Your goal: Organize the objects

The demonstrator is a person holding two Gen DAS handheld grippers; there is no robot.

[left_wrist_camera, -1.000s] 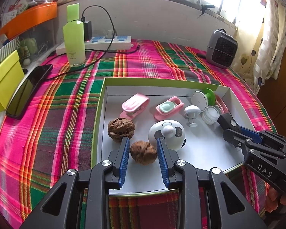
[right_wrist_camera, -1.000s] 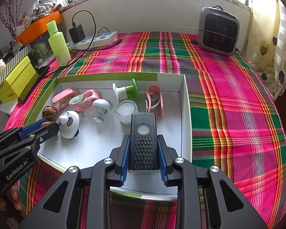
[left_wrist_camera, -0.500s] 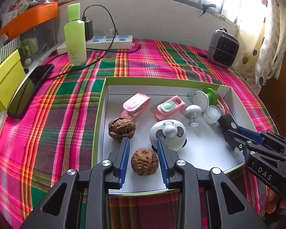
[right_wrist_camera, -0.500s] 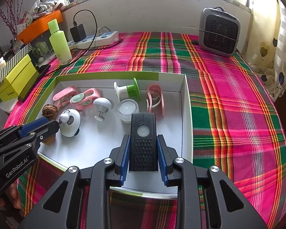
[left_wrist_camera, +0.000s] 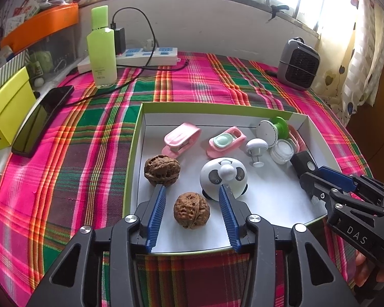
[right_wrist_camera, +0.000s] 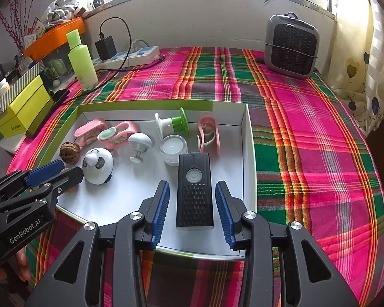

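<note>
Both grippers have let go since the earlier frames: the left gripper (left_wrist_camera: 192, 211) then clamped a walnut (left_wrist_camera: 191, 209) and the right gripper (right_wrist_camera: 192, 204) a black remote (right_wrist_camera: 194, 190); now each pair of jaws is opening, clear gaps showing beside both things, which lie on the floor of the white tray (left_wrist_camera: 274, 199) near its front edge. Each gripper points steeply down at the tray from the near side. A second walnut (left_wrist_camera: 162, 170) sits by the tray's left wall beside a panda toy (left_wrist_camera: 224, 177). From the right wrist the released walnut is mostly hidden behind the left gripper's fingers (right_wrist_camera: 51, 170); from the left wrist only the remote's far end shows. What seems a fingertip (left_wrist_camera: 363, 273) shows at the frame's right edge.
</note>
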